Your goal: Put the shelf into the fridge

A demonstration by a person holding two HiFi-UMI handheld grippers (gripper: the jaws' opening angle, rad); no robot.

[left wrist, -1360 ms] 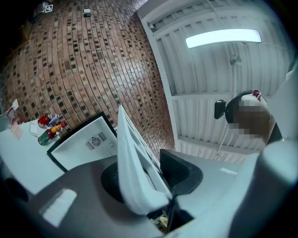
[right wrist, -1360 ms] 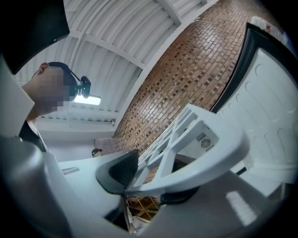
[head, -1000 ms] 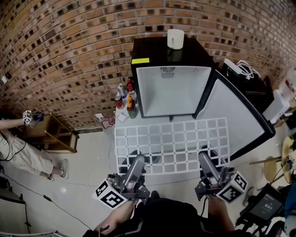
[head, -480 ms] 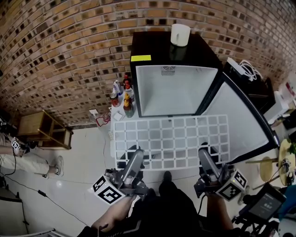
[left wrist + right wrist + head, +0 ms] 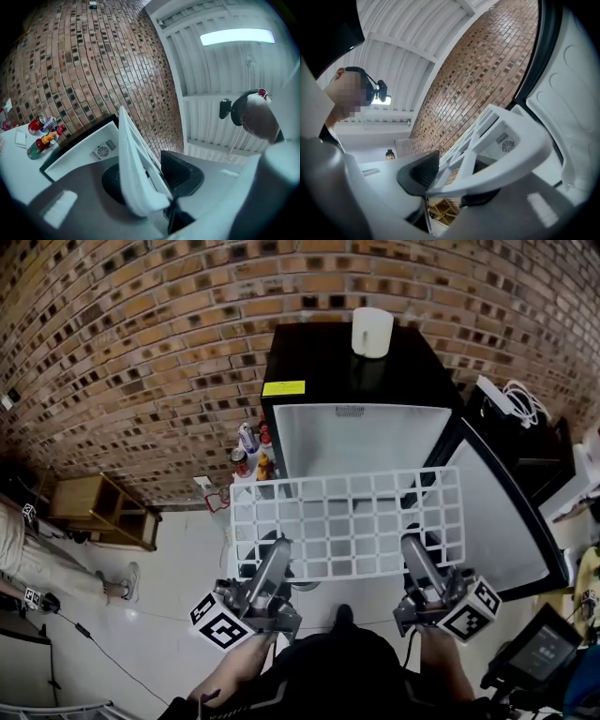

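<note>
The left gripper (image 5: 277, 557) and right gripper (image 5: 412, 554) are each clamping the white grid shelf (image 5: 349, 521) by its near edge, at seven and five o'clock. They are holding it level, probably for sliding in squarely. Its far edge is sitting at the open mini fridge (image 5: 361, 432) mouth at twelve.

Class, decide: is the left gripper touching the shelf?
Touching. The left gripper view shows the left gripper with both jaws closed on the near edge of the shelf.
</note>
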